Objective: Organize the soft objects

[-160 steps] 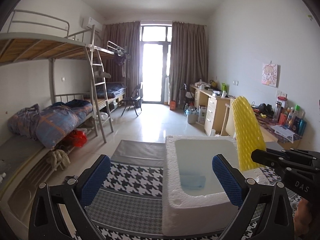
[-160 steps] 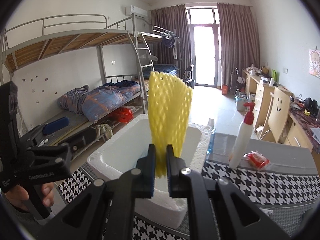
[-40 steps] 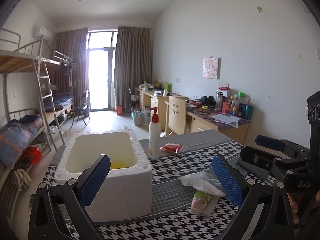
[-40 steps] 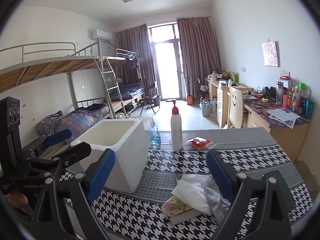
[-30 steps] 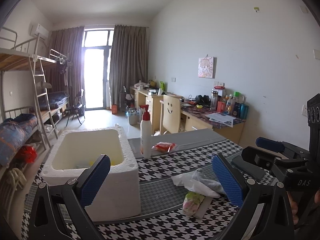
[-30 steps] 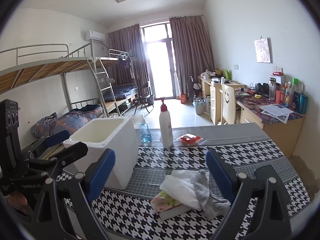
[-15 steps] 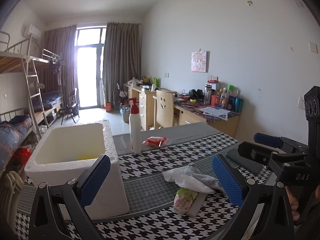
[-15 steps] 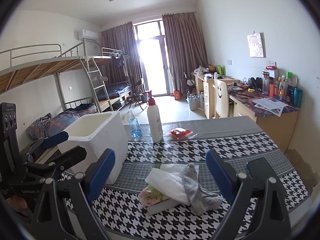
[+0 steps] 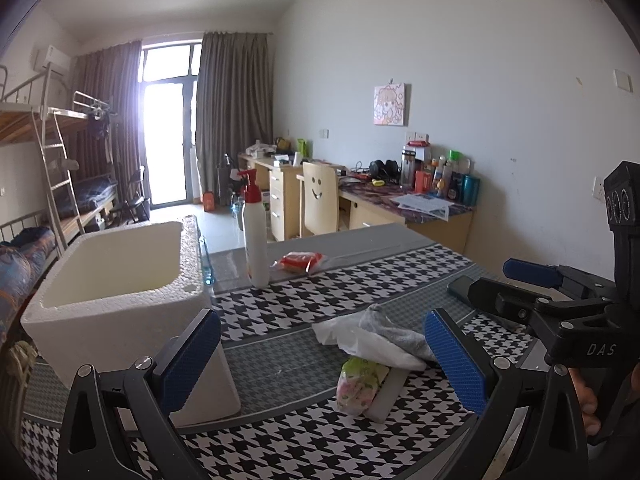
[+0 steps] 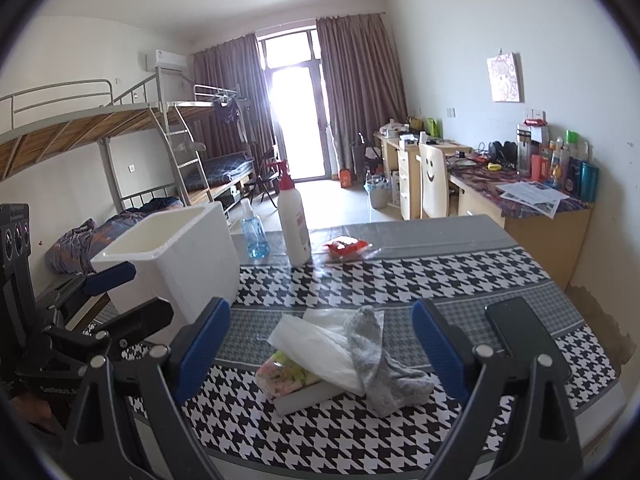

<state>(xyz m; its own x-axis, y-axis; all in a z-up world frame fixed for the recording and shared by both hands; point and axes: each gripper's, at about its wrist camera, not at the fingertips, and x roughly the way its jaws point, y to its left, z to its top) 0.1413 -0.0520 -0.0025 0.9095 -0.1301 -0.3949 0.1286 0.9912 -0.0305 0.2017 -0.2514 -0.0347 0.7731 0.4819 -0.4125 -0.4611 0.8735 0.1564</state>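
Both blue-padded grippers, right gripper [image 10: 320, 344] and left gripper [image 9: 322, 354], hang spread wide and empty over a small heap low at centre frame: a limp grey sock [image 10: 382, 364] draped over a crumpled white plastic sheet [image 10: 316, 348], a floral pouch [image 10: 286, 372] and a flat white block [image 10: 304, 398]. The sock's long axis runs from upper centre down toward lower right. A clean pick likely means closing across its narrow middle, lifting it clear of the sheet, then carrying it to the open white foam box [image 10: 180, 248] at left.
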